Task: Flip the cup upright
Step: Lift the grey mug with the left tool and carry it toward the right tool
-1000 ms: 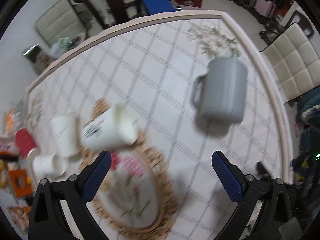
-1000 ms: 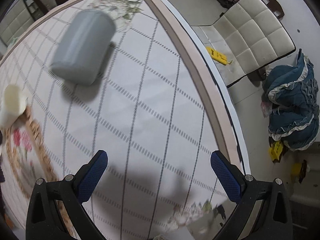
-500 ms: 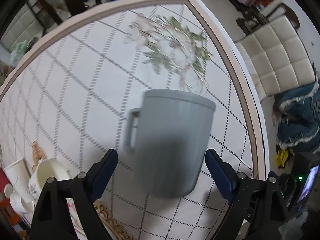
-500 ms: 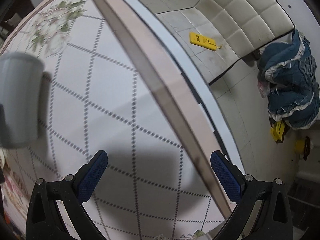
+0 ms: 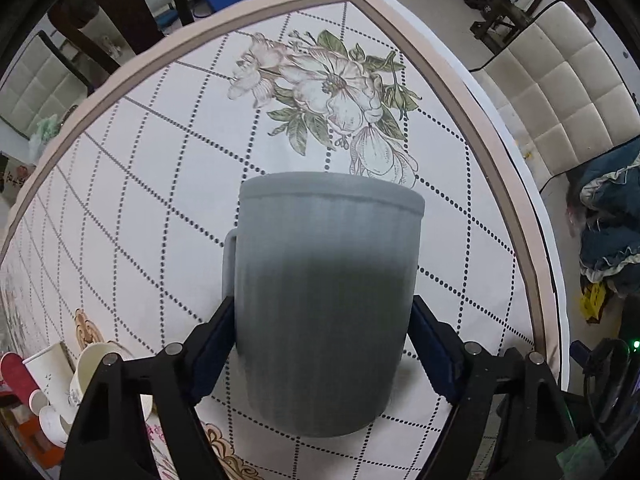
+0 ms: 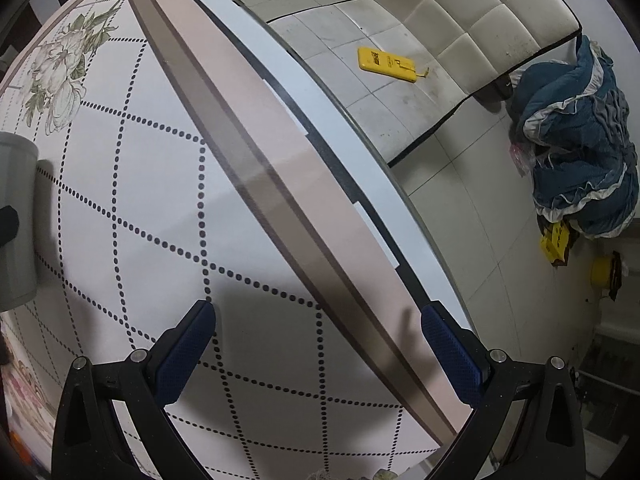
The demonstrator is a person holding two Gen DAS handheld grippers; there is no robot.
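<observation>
White paper cups (image 5: 60, 384) crowd the counter's (image 5: 168, 168) left margin. The left tongs (image 5: 322, 344) clamp the grey cup (image 5: 326, 304) mid-counter, handle leftward. The right tongs (image 6: 318, 344) hang spread, empty, over the counter's right edge (image 6: 280, 184).

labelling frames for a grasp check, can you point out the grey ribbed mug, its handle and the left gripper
grey ribbed mug (image 5: 326, 300), left wrist view, on the middle of its ribbed side wall
mug handle (image 5: 229, 264), left wrist view, on the outer loop
left gripper (image 5: 320, 354), left wrist view, midway between the blue fingertips
</observation>
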